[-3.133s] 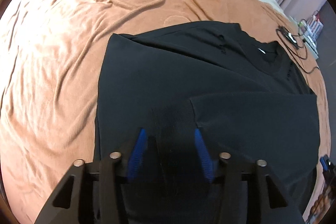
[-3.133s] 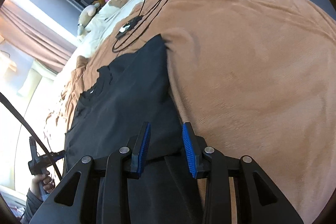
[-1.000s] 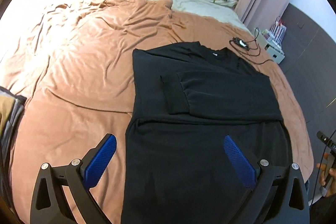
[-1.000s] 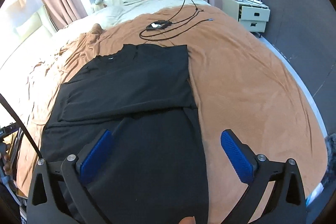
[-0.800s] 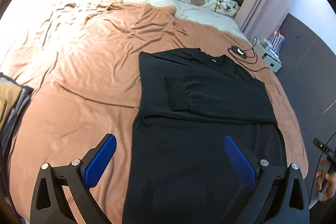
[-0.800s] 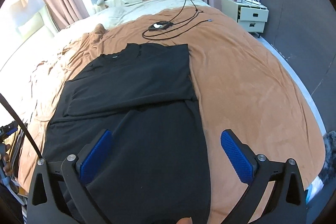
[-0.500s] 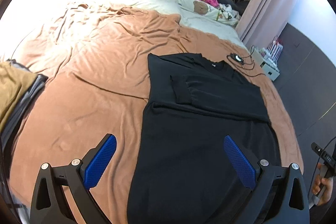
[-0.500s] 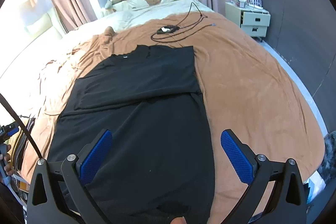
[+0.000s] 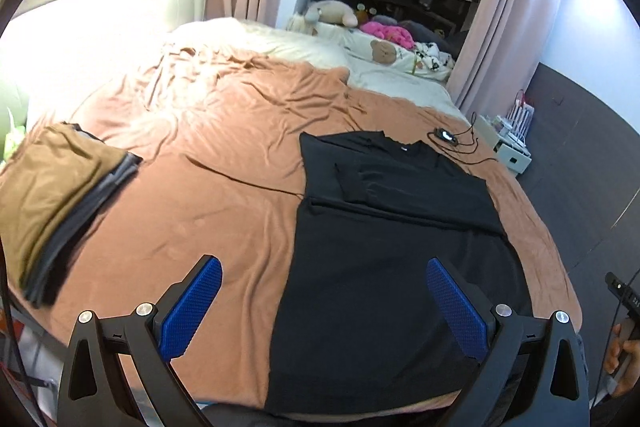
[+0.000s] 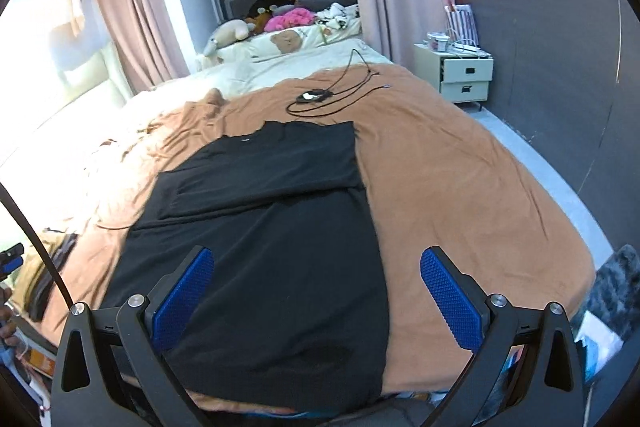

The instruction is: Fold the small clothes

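Note:
A black long-sleeved top (image 9: 384, 247) (image 10: 276, 227) lies flat on the brown bedspread (image 9: 224, 195) (image 10: 460, 179), collar away from me, both sleeves folded across its chest. Its hem hangs near the bed's front edge. My left gripper (image 9: 322, 303) is open, held above the hem, with nothing between its blue pads. My right gripper (image 10: 316, 293) is also open and empty, raised over the lower half of the top.
A pile of folded clothes (image 9: 52, 199), olive on top, sits at the bed's left edge. A small device with black cables (image 10: 320, 95) lies beyond the collar. Pillows and soft toys (image 9: 360, 27) line the far end. A white nightstand (image 10: 460, 71) stands right.
Both grippers went from narrow on the sleeves to wide open, then drew back and rose away from the top. The folded pile has come into the left view.

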Available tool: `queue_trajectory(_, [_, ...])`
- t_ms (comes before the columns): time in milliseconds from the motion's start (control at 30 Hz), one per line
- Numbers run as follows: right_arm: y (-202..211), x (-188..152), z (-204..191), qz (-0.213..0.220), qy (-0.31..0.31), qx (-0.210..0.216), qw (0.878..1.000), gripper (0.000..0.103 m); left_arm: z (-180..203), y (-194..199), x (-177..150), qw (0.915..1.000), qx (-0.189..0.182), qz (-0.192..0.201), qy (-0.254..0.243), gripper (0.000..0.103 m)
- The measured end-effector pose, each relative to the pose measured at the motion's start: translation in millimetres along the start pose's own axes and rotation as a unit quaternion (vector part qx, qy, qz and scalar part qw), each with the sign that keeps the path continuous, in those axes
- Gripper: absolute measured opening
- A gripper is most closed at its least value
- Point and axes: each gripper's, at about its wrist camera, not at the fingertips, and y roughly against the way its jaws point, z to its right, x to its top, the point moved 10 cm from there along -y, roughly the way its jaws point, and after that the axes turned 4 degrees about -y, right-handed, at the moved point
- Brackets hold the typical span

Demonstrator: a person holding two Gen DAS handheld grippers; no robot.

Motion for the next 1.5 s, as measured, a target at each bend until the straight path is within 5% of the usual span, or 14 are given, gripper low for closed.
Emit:
queue_trajectory(400, [43.6,-35.5,17.6,0.029,-0.030,0.008,0.999,0.103,-3.0,46.5,-47.4,0.9980,0.046,0.009,-0.042,0.103])
queue_trajectory(767, [81.8,-60.4,29.7,0.067,-0.024,0.019,0.997,0.103,-10.0,85.3,-77.4,0.9984,0.026,0.027,-0.041,0.103])
queue_trajectory(1167, [71.3,-105.1,48.1,0.055,0.015,-0.002,0.998,0.103,-48.2,78.8,-106.1,0.9974,0.056,0.024,-0.038,0.103])
queue_trajectory(1500, [67.1,-102.8,69.2,0.037,-0.024,-0.003,0.999,0.103,-50.1,43.3,-124.3,0.9999,-0.010,0.009,0.000,0.103])
